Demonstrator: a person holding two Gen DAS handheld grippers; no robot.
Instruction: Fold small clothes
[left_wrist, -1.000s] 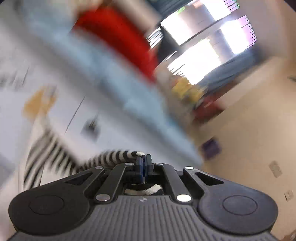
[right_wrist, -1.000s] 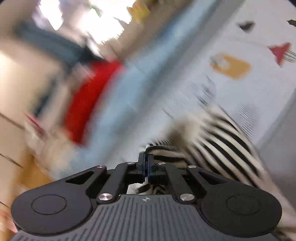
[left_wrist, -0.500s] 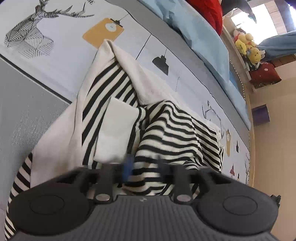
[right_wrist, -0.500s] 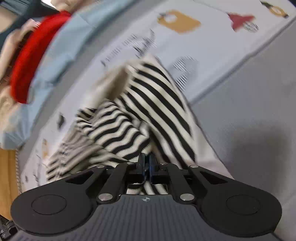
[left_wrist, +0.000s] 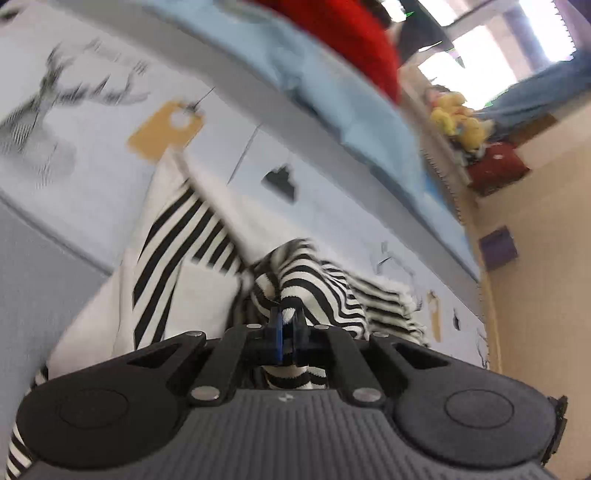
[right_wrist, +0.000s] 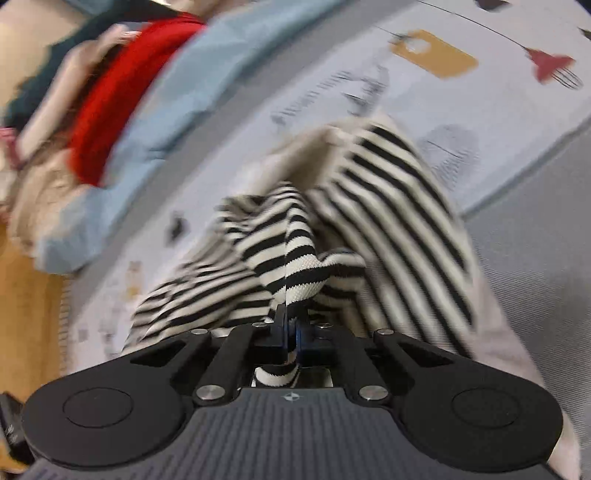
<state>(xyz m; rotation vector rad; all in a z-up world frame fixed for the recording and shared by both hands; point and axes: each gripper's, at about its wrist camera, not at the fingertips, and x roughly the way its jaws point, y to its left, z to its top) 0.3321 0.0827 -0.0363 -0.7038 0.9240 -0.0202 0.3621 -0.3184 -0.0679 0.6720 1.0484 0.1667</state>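
Note:
A small black-and-white striped garment (left_wrist: 184, 236) with cream edges lies crumpled on a pale printed bedsheet (left_wrist: 92, 122). My left gripper (left_wrist: 286, 325) is shut on a bunched striped fold of it. In the right wrist view the same striped garment (right_wrist: 388, 192) spreads ahead, and my right gripper (right_wrist: 291, 325) is shut on another striped edge that rises from between its jaws. Both views are motion-blurred.
A light blue blanket (left_wrist: 332, 92) and a red cloth (left_wrist: 343, 33) lie along the far side of the bed. Yellow soft toys (left_wrist: 458, 122) sit beyond. Grey sheet (right_wrist: 535, 258) lies on the right, wooden floor (right_wrist: 26, 302) on the left.
The left gripper was open over the garment half a second ago and has now closed on a striped fold. Both grippers have tilted up, lifting the cloth.

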